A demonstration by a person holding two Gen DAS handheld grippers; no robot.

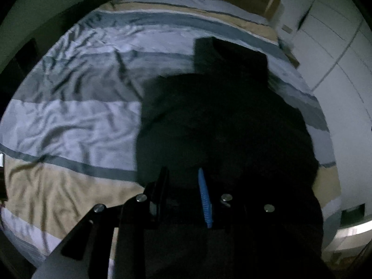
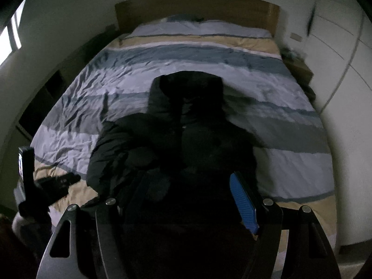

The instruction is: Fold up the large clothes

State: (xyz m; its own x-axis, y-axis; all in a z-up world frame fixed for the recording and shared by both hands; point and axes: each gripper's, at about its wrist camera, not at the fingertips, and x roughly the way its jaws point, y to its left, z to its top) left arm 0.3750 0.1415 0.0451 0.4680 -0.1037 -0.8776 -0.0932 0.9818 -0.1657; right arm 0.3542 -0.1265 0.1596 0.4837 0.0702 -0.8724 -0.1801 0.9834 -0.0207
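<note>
Seemingly below both open jaws, black jacket (image 2: 183,139).

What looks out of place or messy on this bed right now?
The striped duvet cover is heavily creased on its left side. The black hooded puffer jacket lies face up, one sleeve bent inward. Nothing looks spilled or damaged.

No readable text, label or number anywhere.

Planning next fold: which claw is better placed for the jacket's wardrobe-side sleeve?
Probably right: the right claw hangs wide open over the jacket, nearer that sleeve; the left claw, barely open, sits at the other edge.
</note>
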